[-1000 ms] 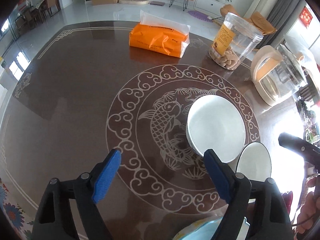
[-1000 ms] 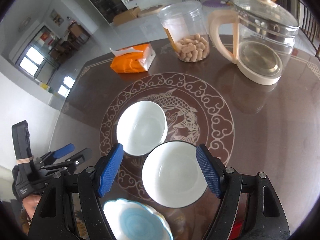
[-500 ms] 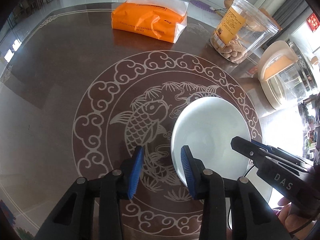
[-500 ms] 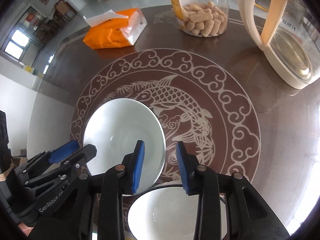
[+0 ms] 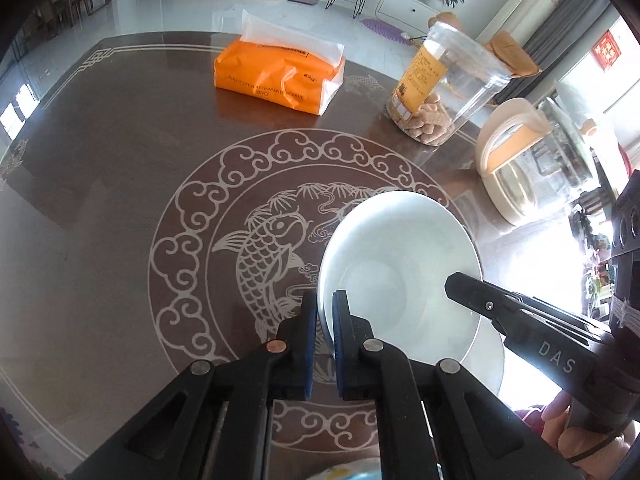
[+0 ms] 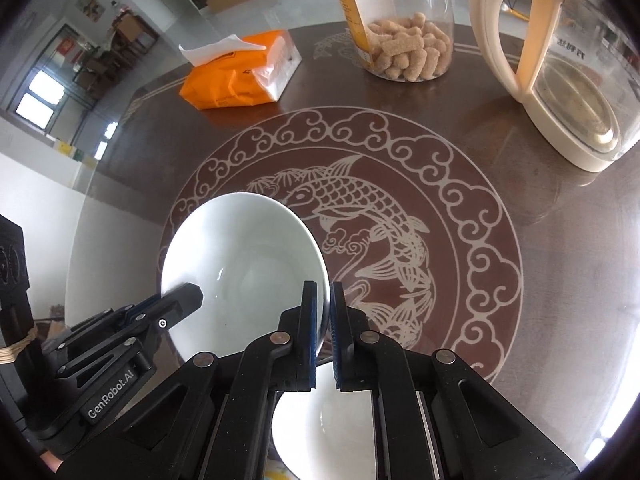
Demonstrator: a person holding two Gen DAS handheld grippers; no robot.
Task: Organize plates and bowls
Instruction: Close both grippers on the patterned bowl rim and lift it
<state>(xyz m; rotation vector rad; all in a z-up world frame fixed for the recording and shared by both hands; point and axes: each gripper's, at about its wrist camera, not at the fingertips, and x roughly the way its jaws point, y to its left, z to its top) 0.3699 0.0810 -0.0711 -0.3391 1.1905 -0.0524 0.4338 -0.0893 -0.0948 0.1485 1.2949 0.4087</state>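
On the dark round table (image 5: 100, 208) with its carp medallion, a white bowl (image 5: 400, 272) sits over the near right part of the pattern, and both grippers have it by the rim. The left gripper (image 5: 326, 312) has just drawn its jaws together and now pinches the bowl's left edge, one blue pad outside the wall and one inside. From the right, the right gripper (image 6: 323, 304) has likewise just closed and clamps the opposite edge of the same bowl; in the left wrist view its black finger reaches over the right side of the rim. A second white bowl (image 6: 320, 420) lies nearer, just beside the first and partly hidden under the right gripper's body. Along the far side, left to right, stand an orange tissue pack (image 5: 276, 76), a clear jar of biscuit sticks (image 5: 440, 92) and a glass kettle with a cream handle (image 6: 560, 80), all well apart from the bowls.
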